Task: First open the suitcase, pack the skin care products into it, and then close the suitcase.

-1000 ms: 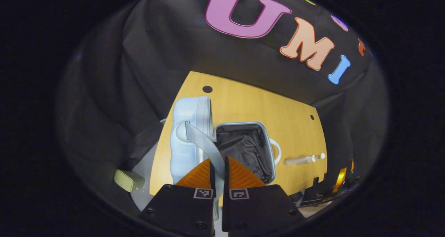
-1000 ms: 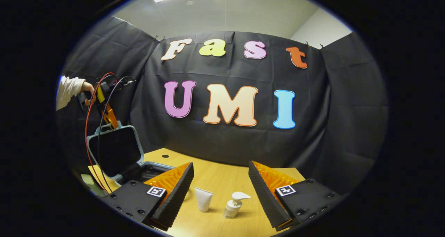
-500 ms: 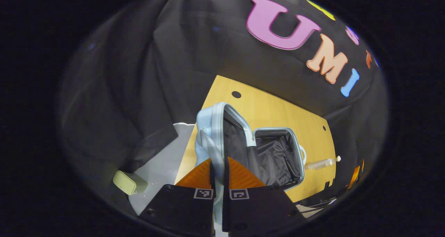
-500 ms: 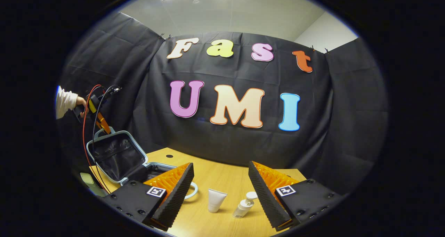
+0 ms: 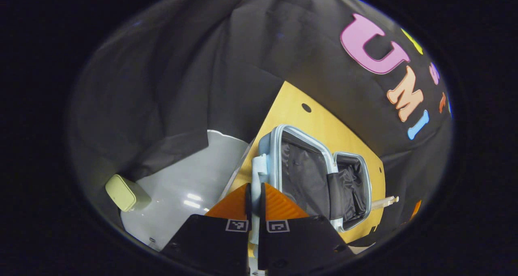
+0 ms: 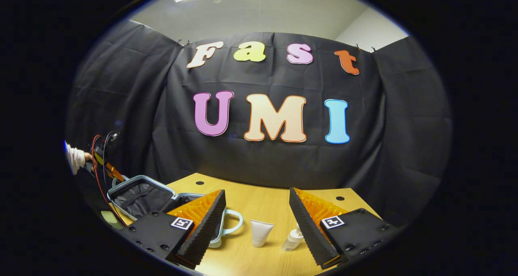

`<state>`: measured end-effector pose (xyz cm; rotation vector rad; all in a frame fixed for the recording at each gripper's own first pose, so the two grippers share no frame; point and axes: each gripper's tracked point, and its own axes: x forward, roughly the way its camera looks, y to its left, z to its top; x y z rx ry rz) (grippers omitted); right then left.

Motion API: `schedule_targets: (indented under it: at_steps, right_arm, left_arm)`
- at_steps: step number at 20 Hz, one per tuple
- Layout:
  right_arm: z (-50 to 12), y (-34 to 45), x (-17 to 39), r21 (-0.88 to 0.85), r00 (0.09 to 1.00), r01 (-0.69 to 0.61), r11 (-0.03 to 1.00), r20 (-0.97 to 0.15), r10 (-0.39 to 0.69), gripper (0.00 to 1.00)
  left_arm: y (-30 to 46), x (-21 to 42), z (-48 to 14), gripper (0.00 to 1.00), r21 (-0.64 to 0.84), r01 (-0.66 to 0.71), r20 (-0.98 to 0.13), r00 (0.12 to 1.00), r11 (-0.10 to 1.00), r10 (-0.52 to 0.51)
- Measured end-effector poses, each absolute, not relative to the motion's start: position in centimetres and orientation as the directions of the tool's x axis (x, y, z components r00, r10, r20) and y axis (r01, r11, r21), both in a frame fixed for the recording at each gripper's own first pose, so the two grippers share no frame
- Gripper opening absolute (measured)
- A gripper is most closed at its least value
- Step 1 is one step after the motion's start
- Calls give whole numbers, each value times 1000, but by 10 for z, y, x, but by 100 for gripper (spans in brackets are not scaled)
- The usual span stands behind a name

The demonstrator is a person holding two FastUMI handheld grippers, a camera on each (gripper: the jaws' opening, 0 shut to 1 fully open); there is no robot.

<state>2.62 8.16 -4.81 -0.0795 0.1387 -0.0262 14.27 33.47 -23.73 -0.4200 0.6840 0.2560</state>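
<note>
Gripping the pale handle [image 5: 255, 175] on the suitcase lid [image 5: 301, 168], my left gripper [image 5: 254, 201] has both fingers clenched on it in the left gripper view, with the lid tipped far back from the lined base [image 5: 356, 187]. To finish this opening well, I judge I should lower the lid gently until it rests, then let go straight along the handle so nothing drags the case. The lid hangs close to the edge of the table [image 5: 295, 110], with grey floor [image 5: 182, 187] and a small green box [image 5: 120, 187] below; there is little room that side, so I would not pull further outward. A pump bottle shows just past the base.

In the right gripper view my right gripper [image 6: 255, 215] hangs released, fingers spread wide, holding nothing. A white tube [image 6: 261, 232] stands between them on the wood, and the pump bottle [image 6: 292, 239] sits just beside my right-hand finger. The suitcase [image 6: 141, 195] lies open to the left, with a person's sleeve [image 6: 75, 160] beyond it. The tabletop ahead looks free for reaching.
</note>
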Motion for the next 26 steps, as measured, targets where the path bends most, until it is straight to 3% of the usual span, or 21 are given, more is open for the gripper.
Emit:
schedule_targets:
  at_steps: [7,8,12,14,15,16,18,19,20,21,26]
  right_arm:
    - [-54,73,32,-91,987,39,995,-151,-52,100]
    - [-54,71,33,-86,987,44,995,-151,-56,99]
    - [-59,53,31,-88,986,62,994,-151,-75,99]
    - [-60,39,29,-85,985,74,994,-148,-86,99]
    - [-62,32,29,-76,985,81,994,-144,-91,99]
    - [-62,25,30,-66,985,87,994,-143,-96,99]
    - [-68,11,29,-52,984,93,994,-149,-100,99]
    - [-73,4,28,-52,983,91,994,-154,-98,99]
    - [-77,-3,27,-53,982,87,995,-162,-95,99]
    - [-84,-7,27,-54,981,81,995,-172,-89,100]
    - [-125,-32,28,-47,971,45,998,-231,-55,100]
  left_arm:
    - [355,131,-267,5,-223,-414,-680,715,882,163]
    - [355,133,-261,14,-209,-406,-664,727,890,175]
    - [341,141,-199,69,-128,-353,-528,815,927,238]
    - [309,149,-162,76,-70,-287,-424,876,956,232]
    - [286,152,-145,71,-42,-251,-382,898,967,216]
    - [257,156,-127,72,-19,-213,-334,922,977,195]
    - [194,165,-97,82,24,-124,-242,962,992,126]
    - [160,173,-87,80,46,-73,-202,976,996,81]
    - [126,177,-80,88,58,-24,-165,986,998,33]
    - [88,183,-79,86,58,31,-140,990,998,-23]
    - [-72,192,-105,95,9,258,-84,963,966,-256]
